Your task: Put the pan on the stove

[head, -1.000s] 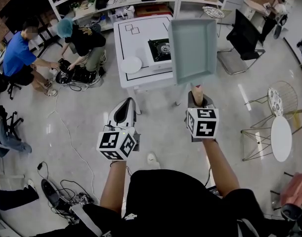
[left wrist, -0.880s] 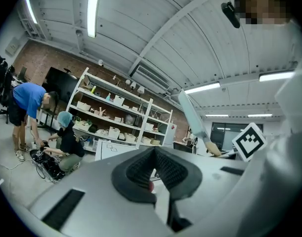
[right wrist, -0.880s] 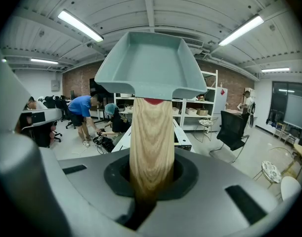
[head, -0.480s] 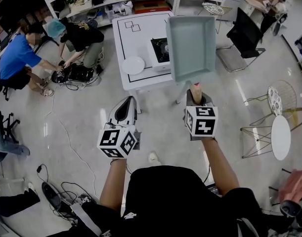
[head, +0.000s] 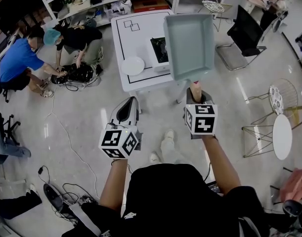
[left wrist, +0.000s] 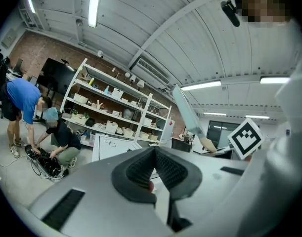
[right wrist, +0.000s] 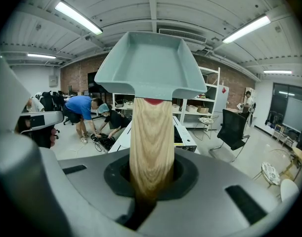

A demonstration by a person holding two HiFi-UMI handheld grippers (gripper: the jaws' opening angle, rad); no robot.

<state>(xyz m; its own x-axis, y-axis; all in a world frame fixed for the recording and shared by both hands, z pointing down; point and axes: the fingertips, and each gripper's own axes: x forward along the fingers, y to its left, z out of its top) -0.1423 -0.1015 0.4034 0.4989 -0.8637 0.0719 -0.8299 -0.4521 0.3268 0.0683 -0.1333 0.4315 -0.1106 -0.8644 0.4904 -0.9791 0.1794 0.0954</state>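
Now, step: carry leg; load is aloft, not yet set down.
Table [head: 136,43]: white flat top with black line markings.
Pan [head: 190,43]: grey-green, rectangular, smooth raised walls; in the air, tilted, seemingly short of the table.
Stove [head: 158,51]: black burner in a white body, on the table, partly hidden behind the pan.
Right gripper [right wrist: 151,181]: clamped on the handle [right wrist: 151,137], pale grained wood.
Left gripper [left wrist: 153,174]: ribbed dark jaws pressed together, nothing between.
Next: likely advance, level the pan, lower onto the burner.
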